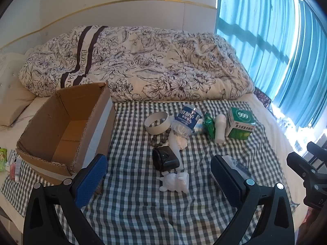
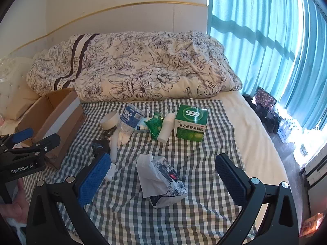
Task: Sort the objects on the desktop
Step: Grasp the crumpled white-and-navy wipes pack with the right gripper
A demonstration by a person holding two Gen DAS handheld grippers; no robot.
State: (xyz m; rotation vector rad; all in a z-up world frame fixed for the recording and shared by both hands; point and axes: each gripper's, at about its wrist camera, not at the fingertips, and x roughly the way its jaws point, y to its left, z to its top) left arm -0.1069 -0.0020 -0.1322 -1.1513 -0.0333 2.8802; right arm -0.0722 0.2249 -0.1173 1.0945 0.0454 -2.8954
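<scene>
One cardboard box (image 1: pixel 67 126) — one green carton (image 2: pixel 191 122).

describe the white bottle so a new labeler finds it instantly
Start at the green box marked 999 on the checked cloth. The white bottle lies on its side against the box's left face. It is plain and opaque, unlike the clear blue-labelled water bottle further left.

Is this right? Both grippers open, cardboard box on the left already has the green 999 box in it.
Not quite. Both the left gripper and right gripper are open, and the cardboard box is on the left, but the left wrist view shows it empty. The green 999 box lies out on the checked cloth, beside the white bottle.
</scene>
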